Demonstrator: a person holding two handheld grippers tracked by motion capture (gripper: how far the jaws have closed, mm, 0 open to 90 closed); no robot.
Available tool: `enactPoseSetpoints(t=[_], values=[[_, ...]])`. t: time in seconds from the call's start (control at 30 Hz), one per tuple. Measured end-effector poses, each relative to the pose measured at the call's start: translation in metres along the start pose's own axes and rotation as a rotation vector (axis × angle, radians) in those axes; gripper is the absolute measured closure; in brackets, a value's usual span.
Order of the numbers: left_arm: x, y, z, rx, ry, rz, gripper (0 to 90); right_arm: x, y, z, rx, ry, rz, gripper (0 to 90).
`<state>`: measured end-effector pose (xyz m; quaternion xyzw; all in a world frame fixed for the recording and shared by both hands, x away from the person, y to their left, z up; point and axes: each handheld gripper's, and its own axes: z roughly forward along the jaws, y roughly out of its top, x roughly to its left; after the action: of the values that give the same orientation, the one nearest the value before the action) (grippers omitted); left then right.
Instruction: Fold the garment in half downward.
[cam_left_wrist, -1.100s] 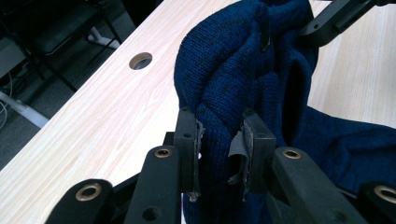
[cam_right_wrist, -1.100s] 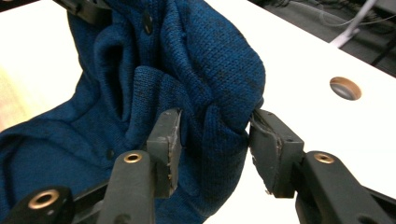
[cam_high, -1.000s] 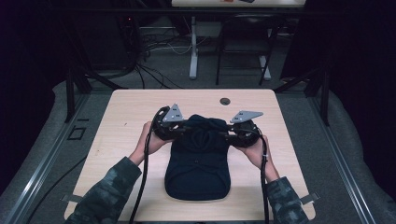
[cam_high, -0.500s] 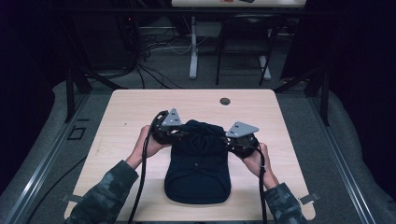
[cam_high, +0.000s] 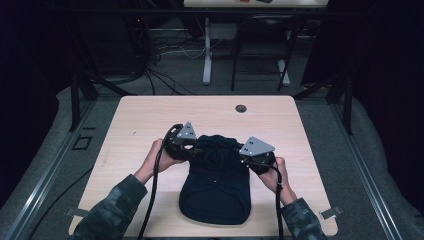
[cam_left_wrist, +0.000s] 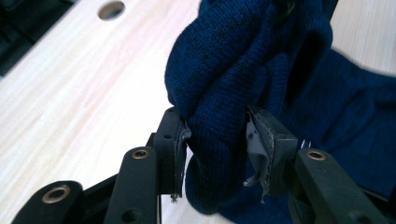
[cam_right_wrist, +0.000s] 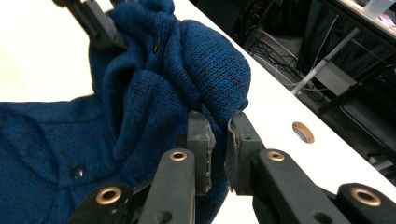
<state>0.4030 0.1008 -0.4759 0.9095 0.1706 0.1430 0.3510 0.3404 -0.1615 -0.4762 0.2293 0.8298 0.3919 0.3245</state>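
Garment: the dark blue knitted garment (cam_high: 216, 185) is lying mid-table on the pale wooden table (cam_high: 150, 115).
Left gripper (cam_left_wrist: 217, 140): your jaws have just been opening, a bunched fold sitting between them.
Right gripper (cam_right_wrist: 220, 135): you are pinching the garment's edge tightly.

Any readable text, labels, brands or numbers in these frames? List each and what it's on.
None readable. The blue knit garment shows no tag or print, only a dark button in the right gripper view. The table is bare wood with a round hole, unmarked. The grey plates on the left gripper and right gripper carry no legible marks.
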Motion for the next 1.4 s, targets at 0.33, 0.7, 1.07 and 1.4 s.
enactPoseSetpoints(t=[0.33, 0.7, 1.07, 1.4], values=[[-0.011, -0.006, 0.001, -0.022, 0.020, 0.045, 68.2, -0.001, -0.006, -0.004, 0.020, 0.042, -0.010, 78.9], [-0.032, -0.009, -0.003, -0.039, 0.048, 0.100, 66.7, 0.006, -0.021, -0.017, 0.030, 0.087, 0.007, 76.8], [-0.043, -0.020, -0.003, -0.057, 0.011, 0.084, 65.6, 0.016, -0.032, -0.022, 0.047, 0.123, 0.026, 76.4], [-0.052, -0.029, -0.004, -0.065, -0.014, 0.064, 64.7, 0.023, -0.036, -0.026, 0.071, 0.154, 0.033, 75.8]])
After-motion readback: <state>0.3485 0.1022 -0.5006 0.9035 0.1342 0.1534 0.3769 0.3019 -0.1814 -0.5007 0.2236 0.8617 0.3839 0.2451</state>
